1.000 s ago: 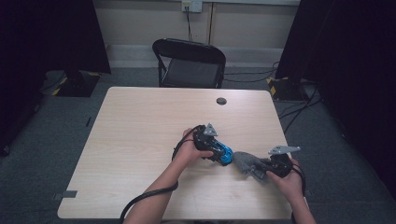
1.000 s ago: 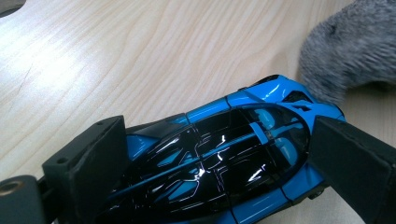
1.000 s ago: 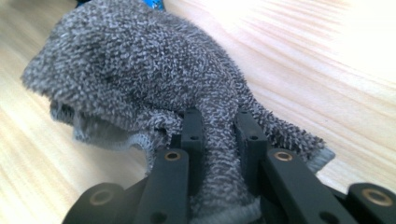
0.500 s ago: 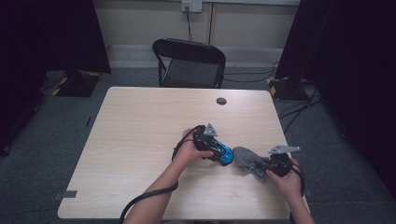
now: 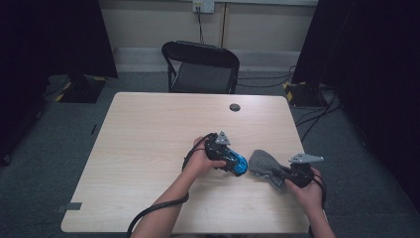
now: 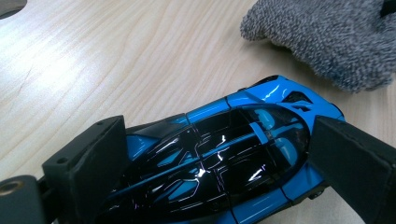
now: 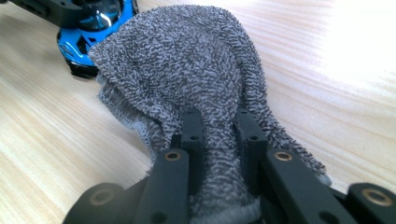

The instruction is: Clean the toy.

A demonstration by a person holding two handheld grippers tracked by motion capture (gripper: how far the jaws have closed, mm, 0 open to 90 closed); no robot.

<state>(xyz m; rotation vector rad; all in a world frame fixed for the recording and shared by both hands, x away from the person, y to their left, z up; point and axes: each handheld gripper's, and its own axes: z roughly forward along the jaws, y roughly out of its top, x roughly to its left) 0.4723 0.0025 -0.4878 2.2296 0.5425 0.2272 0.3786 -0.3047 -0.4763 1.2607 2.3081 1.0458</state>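
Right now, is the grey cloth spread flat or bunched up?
Bunched up: the grey cloth is gathered between the right tool's closed jaws and bulges above the table.

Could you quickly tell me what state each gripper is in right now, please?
Left gripper: closed on the toy car.
Right gripper: closed on the grey cloth.

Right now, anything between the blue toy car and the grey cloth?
Nothing. In the left gripper view a bare strip of wooden table separates the blue toy car from the grey cloth; the high view shows them nearly touching.
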